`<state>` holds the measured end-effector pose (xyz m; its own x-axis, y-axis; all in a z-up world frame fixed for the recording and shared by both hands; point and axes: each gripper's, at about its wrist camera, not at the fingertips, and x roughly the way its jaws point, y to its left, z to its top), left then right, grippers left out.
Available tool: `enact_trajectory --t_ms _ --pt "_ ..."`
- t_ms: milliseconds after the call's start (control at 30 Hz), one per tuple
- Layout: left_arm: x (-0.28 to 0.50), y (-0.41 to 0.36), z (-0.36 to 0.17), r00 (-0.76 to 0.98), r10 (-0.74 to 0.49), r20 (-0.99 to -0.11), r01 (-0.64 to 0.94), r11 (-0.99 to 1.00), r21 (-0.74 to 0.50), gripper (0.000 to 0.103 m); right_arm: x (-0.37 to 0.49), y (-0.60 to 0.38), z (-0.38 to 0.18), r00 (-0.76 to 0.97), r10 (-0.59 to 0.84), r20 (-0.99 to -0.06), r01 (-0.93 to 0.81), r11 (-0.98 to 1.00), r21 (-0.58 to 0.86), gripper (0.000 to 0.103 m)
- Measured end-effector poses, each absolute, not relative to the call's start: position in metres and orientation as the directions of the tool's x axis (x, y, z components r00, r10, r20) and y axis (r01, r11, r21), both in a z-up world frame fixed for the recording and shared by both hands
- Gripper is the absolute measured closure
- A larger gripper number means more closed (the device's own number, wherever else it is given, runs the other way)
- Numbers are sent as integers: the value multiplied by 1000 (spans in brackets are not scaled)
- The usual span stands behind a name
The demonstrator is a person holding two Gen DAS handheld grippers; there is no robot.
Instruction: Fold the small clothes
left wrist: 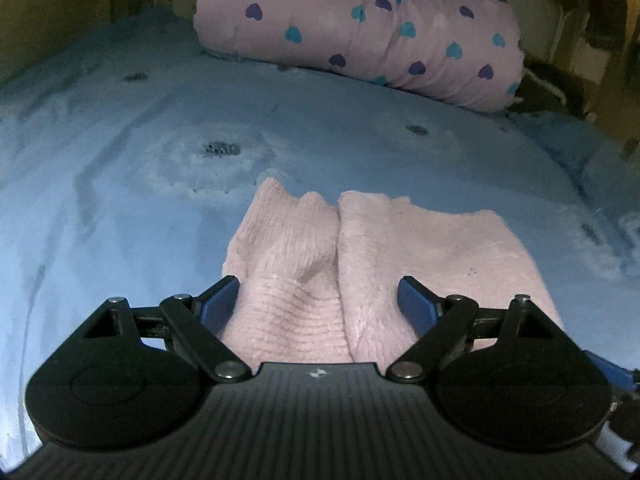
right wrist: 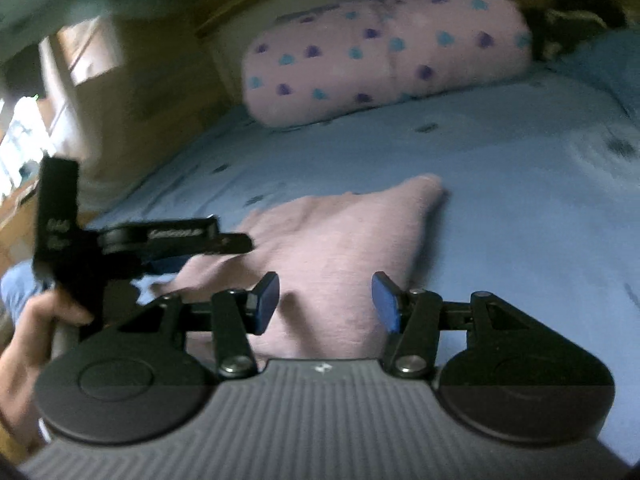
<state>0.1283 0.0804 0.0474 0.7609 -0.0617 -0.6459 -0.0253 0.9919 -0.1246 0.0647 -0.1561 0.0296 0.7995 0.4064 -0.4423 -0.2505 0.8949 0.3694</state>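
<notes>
Left wrist view: the left gripper (left wrist: pixel 319 303) hangs with fingers spread over the pink knit garment (left wrist: pixel 360 264) on the blue bed (left wrist: pixel 100 200); a shallow pinch risks catching one layer only

Right wrist view: the right gripper (right wrist: pixel 325 302) is likewise spread, holding nothing, above the garment's edge; the blur suggests motion that could drag the fabric askew

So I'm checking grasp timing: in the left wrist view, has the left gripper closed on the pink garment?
No. The left gripper is open, its blue fingers spread either side of the pink garment.

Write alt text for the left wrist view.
Open left tongs hover low over a pink fuzzy garment lying on a blue bedspread, gripping nothing. A pink heart-print pillow lies at the bed's far end.
</notes>
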Motion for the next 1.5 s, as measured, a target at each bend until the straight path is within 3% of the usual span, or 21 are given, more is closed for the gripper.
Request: enact_trajectory --t_ms 67,167,367,433,500,667,933,1133,1300,1500 --pt "133 73 43 761 -37 -648 -19 997 -80 14 67 -165 20 811 400 -428 -221 886 408 47" --pt "139 71 39 761 -18 -648 -25 998 -57 12 66 -173 8 821 398 -410 -192 868 458 36" --pt "143 77 32 772 -18 -635 -46 995 -85 14 65 -177 1 819 413 -398 -193 852 486 35" --pt "142 76 32 782 -56 -621 -14 994 -107 34 64 -177 2 821 413 -394 -198 854 481 35" --pt "140 73 35 788 -86 -610 10 992 -127 63 63 -177 2 825 409 -390 -201 857 473 35" --pt "130 65 43 821 -73 -567 20 995 -99 79 60 -177 1 828 408 -385 -199 856 477 35" --pt "108 82 80 889 -56 -454 -11 990 -144 85 56 -178 6 837 401 -372 -202 859 471 35" --pt "120 108 59 834 8 -552 -88 989 -119 85 50 -173 8 837 414 -358 -237 863 445 35" --pt "121 111 51 824 37 -565 -81 995 -52 85 48 -168 8 828 429 -362 -259 863 433 35" --pt "127 114 54 819 -13 -574 -78 988 -135 84 60 -170 19 820 431 -376 -238 855 461 35"
